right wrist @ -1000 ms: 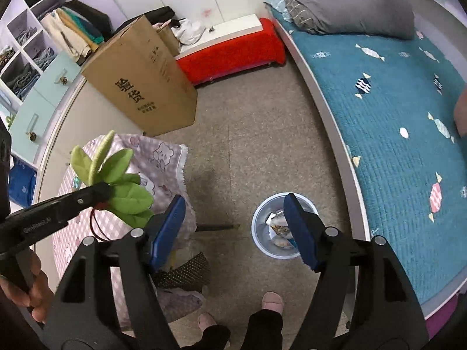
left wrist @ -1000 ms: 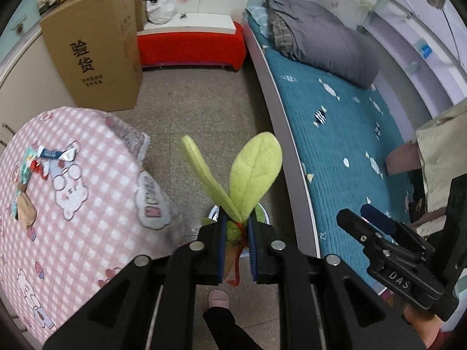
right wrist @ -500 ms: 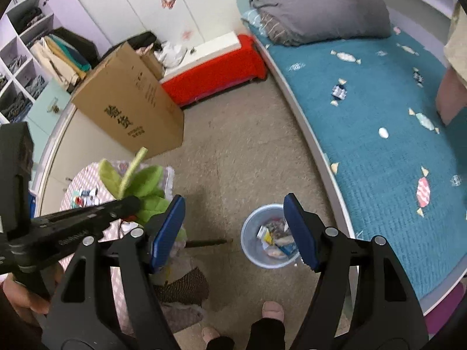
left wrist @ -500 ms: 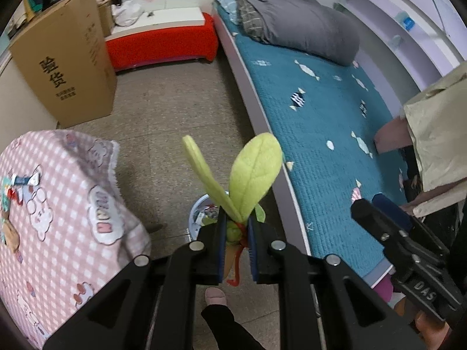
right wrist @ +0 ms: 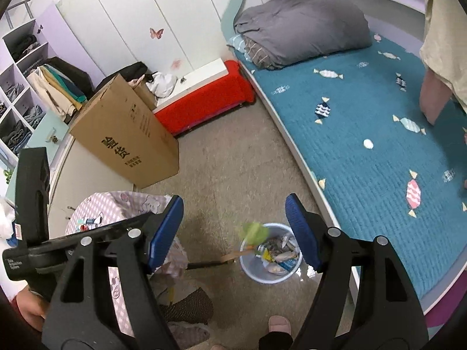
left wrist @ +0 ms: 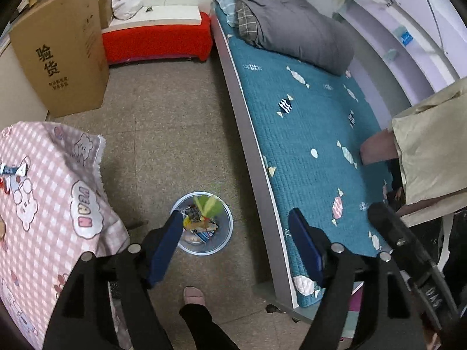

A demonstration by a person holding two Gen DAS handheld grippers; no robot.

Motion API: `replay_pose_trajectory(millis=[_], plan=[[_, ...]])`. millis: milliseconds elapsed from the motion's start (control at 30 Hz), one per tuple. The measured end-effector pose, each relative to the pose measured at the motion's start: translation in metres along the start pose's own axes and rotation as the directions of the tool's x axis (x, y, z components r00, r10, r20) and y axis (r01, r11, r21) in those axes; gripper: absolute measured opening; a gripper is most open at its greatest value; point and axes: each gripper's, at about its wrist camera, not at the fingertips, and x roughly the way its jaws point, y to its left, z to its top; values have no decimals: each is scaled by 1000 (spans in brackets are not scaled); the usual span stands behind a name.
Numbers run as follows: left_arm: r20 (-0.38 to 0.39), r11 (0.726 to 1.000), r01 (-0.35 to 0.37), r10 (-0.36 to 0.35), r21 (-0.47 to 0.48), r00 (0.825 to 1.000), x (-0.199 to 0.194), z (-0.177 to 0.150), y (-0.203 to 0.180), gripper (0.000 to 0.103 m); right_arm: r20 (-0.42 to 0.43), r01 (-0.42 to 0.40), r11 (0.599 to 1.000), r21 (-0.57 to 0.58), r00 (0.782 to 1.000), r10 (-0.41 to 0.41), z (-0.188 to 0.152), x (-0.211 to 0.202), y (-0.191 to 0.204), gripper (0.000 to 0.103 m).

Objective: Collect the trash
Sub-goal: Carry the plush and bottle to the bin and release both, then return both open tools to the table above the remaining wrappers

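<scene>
A small clear-blue trash bin (left wrist: 227, 227) stands on the floor between the table and the bed, with several wrappers inside; it also shows in the right wrist view (right wrist: 254, 274). A green leafy plush piece (left wrist: 207, 205) is blurred in the air at the bin's mouth, also seen in the right wrist view (right wrist: 254, 232). My left gripper (left wrist: 236, 245) is open and empty, high above the bin. My right gripper (right wrist: 235, 233) is open and empty, also above the bin.
A table with a pink checked cloth (left wrist: 38, 192) is at the left, with small wrappers (left wrist: 11, 169) on it. A bed with a teal cover (left wrist: 309, 134) runs along the right. A cardboard box (left wrist: 61, 49) and a red bench (left wrist: 157, 40) stand at the back. My foot (left wrist: 194, 296) is below the bin.
My left gripper opened and let go of the green leafy piece, which now falls at the bin. Both grippers shifted right, over the bin.
</scene>
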Motion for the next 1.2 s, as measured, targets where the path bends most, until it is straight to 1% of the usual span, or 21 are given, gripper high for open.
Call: replay_pose_trajectory(millis=[133,233,333,400,500,600,767,867,967,1067,1200], plan=[[38,1000,-18,19,-19,999,-21,-5,15,76,-21,-14,999,-31,1000,14,-8,2,22,71],[69,998,-38,41,-43,997,-42,-13,34,77,-30,-36,998,-57,999,34,-14,4,42,71],[94,996,-63,70,-69,993,-64,-22,58,77,-40,-67,994,-90,997,64,-20,5,71,71],[110,993,-77,86,-85,990,-79,-26,74,77,-46,-91,988,-121,995,86,-27,5,99,71],[151,988,-101,118,-115,981,-110,-39,105,77,-54,-126,978,-167,991,119,-40,4,140,71],[202,981,-116,146,-155,968,-148,-60,146,80,-61,-158,965,-210,987,148,-57,1,187,72],[245,969,-117,170,-216,954,-199,-94,206,80,-64,-196,943,-269,980,186,-95,-12,261,72],[267,963,-118,183,-242,946,-227,-117,243,81,-64,-213,935,-283,977,203,-118,-19,295,72],[284,961,-126,196,-246,939,-252,-138,274,82,-62,-224,930,-290,975,215,-143,-26,324,73],[292,959,-128,201,-253,935,-270,-158,298,82,-73,-236,925,-299,972,224,-166,-34,350,73],[308,958,-118,198,-260,931,-289,-176,322,82,-81,-240,916,-322,971,226,-187,-42,374,74]])
